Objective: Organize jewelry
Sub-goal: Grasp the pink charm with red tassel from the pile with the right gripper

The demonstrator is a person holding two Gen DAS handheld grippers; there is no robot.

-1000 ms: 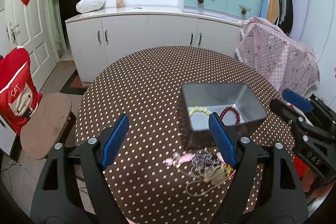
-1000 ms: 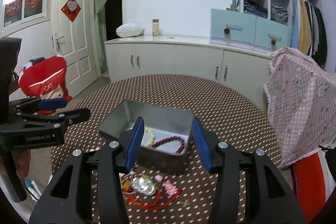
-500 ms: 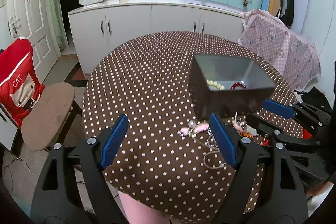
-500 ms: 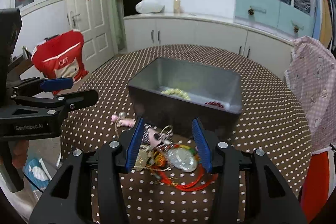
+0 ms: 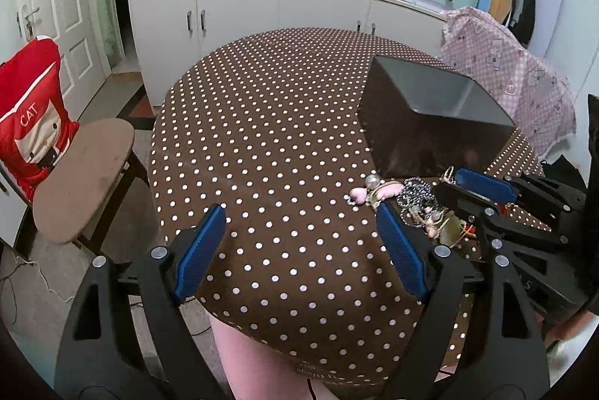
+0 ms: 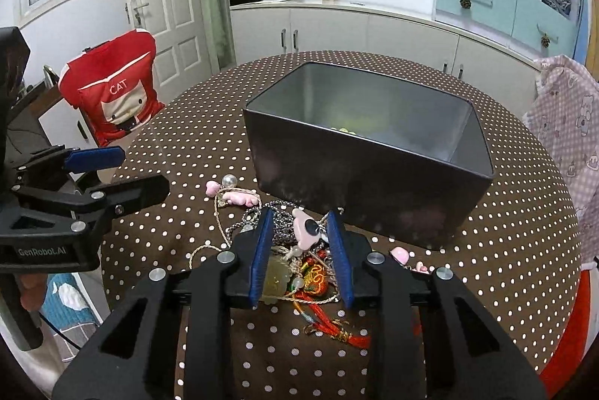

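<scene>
Straddling the jewelry pile [image 6: 295,250], right gripper [image 6: 299,242] jaws half-spread, nothing pinched yet. Left gripper [image 5: 299,242] wide open over bare cloth. Tin [image 6: 374,152] behind pile holds some beads; most pieces left.

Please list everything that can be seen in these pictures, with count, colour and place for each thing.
metal box: one, dark grey, on the table behind the jewelry
jewelry pile: one tangle, pink, red, silver, in front of the box
pale beads: a few, yellowish, inside the box
table: one, brown cloth with white dots
chair: one, brown seat, left of the table
red cushion: one, red and white, on the chair back
cabinets: white, along the wall
left gripper: black, blue pads, open over the table
right gripper: black, blue pads, open around the pile
</scene>
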